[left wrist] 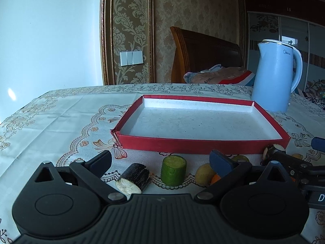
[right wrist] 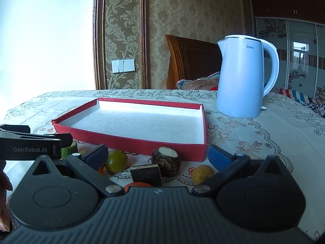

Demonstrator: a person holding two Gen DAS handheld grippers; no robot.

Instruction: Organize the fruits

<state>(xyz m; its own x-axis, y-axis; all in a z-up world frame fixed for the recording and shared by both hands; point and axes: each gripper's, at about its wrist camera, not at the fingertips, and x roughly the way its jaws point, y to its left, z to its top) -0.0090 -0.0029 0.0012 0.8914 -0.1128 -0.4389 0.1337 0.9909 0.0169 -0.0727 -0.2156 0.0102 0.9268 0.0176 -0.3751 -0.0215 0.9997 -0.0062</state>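
A shallow red tray [left wrist: 195, 143] [right wrist: 130, 143] with a white floor lies on the tablecloth with nothing in it. In front of it sit loose pieces: a dark sugarcane chunk [left wrist: 135, 178], a green cucumber piece [left wrist: 173, 169] and a yellow fruit [left wrist: 204, 173]. The right wrist view shows a green grape [right wrist: 116, 160], a brown water chestnut [right wrist: 167, 158], a dark block [right wrist: 146, 173] and a yellow fruit [right wrist: 202, 173]. My left gripper [left wrist: 160, 163] is open over the sugarcane and cucumber. My right gripper [right wrist: 158, 155] is open around the chestnut and dark block.
A light blue electric kettle [left wrist: 277, 75] [right wrist: 242, 77] stands behind the tray's right corner. The table's far edge runs behind it, with a wooden headboard [left wrist: 203, 55] beyond. A hand [right wrist: 4, 201] shows at the left edge.
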